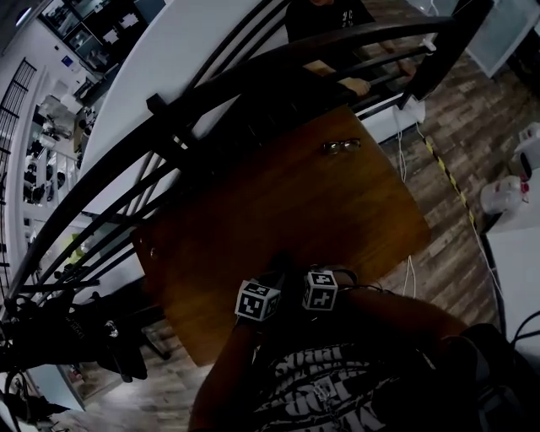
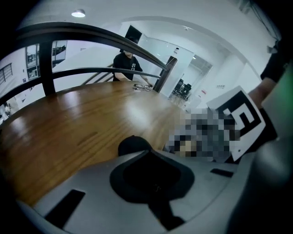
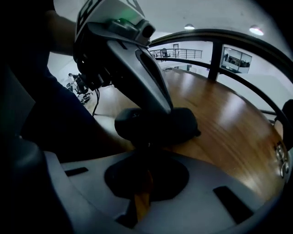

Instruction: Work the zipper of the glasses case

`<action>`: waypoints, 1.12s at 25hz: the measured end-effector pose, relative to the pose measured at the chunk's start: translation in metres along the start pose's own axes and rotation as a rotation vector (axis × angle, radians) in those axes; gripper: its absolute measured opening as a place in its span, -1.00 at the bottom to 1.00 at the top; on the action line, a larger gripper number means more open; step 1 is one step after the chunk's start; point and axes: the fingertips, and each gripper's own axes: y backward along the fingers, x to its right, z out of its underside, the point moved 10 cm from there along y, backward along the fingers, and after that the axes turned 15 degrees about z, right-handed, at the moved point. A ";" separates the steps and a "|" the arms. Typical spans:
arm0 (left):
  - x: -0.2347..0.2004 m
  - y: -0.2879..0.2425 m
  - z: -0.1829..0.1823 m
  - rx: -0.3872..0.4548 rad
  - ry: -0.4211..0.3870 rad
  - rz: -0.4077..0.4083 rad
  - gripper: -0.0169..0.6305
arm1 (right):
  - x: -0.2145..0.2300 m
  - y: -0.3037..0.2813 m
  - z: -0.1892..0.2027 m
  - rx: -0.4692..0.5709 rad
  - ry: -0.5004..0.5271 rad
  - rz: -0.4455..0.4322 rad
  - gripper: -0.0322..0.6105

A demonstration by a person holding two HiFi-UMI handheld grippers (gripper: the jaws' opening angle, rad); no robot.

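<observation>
At the near edge of the wooden table, the black glasses case lies flat on the board, directly in front of both grippers. The left gripper points steeply down, and in the right gripper view its grey tip rests on the top of the case. Its jaws are fully closed; in its own view the case shows only as a dark hump just beyond the tips. The right gripper is brought up against the near side of the case, jaws likewise pressed together, with only a sliver of wood showing through the slit between them. Whether either pair pinches the zipper pull cannot be determined; the zipper itself is not legible in the dim frames.

In the head view the two marker cubes sit side by side, close together, over the table's near edge. A pair of glasses lies well apart from the case, near the far edge. A person in dark clothing is at that far side. Dark curved railings run along the table's left and far sides.
</observation>
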 end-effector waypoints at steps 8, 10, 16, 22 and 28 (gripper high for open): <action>0.003 -0.006 -0.001 -0.044 -0.058 0.014 -0.93 | 0.010 -0.005 0.012 0.012 0.106 0.114 -0.90; 0.004 -0.007 -0.001 -0.038 -0.047 0.014 -0.93 | 0.021 -0.006 0.013 0.015 0.113 0.160 -0.90; 0.003 -0.009 0.001 -0.031 -0.027 0.021 -0.93 | 0.049 -0.015 0.005 0.020 0.167 0.202 -0.90; 0.004 -0.008 0.001 -0.025 -0.007 0.018 -0.93 | 0.066 -0.024 -0.013 0.033 0.235 0.182 -0.90; 0.002 -0.004 0.000 0.003 0.015 0.016 -0.93 | 0.069 -0.031 -0.019 0.048 0.268 0.154 -0.90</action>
